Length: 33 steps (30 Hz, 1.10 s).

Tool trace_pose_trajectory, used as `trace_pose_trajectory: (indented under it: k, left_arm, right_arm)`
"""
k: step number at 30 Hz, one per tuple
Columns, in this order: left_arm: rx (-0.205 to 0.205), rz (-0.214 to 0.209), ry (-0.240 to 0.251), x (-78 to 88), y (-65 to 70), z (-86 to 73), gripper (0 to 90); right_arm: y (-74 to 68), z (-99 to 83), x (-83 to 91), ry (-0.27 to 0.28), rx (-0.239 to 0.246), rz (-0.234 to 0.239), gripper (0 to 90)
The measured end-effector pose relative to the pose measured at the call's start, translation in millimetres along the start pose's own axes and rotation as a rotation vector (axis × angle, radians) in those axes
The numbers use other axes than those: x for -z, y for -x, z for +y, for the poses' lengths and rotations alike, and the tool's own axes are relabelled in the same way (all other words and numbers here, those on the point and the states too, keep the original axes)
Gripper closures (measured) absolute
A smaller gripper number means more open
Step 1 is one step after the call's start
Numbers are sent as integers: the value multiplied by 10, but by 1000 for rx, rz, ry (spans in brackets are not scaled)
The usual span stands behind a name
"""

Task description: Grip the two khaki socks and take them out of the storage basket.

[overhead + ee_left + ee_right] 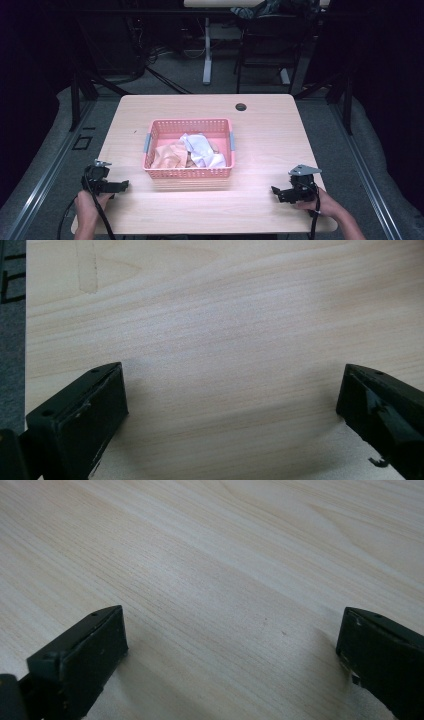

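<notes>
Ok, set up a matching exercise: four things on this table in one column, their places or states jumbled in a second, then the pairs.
1. pink basket
2. crumpled cloths
3. left claw
4. right claw

A. open, near the table's front right edge
B. piled inside the basket
C. at the middle of the table
D. open, near the table's front left edge

Pairs: 1-C, 2-B, 3-D, 4-A

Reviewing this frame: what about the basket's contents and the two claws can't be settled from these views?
- Cloths in the pink basket, high view: how many pieces is unclear; they overlap, and the near wall hides their lower parts.
- Left claw and right claw, high view: too small to judge the opening; each gripper view shows the jaws wide apart over bare table.
</notes>
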<state>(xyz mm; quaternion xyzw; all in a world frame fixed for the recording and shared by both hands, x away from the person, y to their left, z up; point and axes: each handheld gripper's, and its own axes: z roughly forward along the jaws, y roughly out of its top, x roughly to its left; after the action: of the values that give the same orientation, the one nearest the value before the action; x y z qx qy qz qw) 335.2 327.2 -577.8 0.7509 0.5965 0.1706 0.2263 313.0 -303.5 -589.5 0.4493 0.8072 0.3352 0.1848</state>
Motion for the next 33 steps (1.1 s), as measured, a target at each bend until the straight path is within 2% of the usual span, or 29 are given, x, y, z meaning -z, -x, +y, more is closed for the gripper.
trace_pose_trajectory:
  k: [10,13,14,18,23,31,33]
  left_arm:
    - [-11,-2,-13,0,-2,15,1]
    - [-18,1,-32,4,1,40,3]
    - [-31,5,-25,43,3,74,16]
    - [-28,12,3,131,-16,126,18]
    - [-16,-1,-8,244,-24,172,11]
    - [-41,-48,17,456,95,300,5]
    - [-56,-53,36,525,168,359,4]
  right_arm:
    - [-2,1,-2,1,-1,0,0]
    - [-2,1,-2,0,-1,0,0]
    - [-2,1,-2,0,-1,0,0]
    - [-2,1,-2,0,-1,0,0]
    - [-1,1,-2,1,0,0,0]
    - [-2,1,-2,1,-1,1,0]
    - [-2,1,-2,0,-1,1,0]
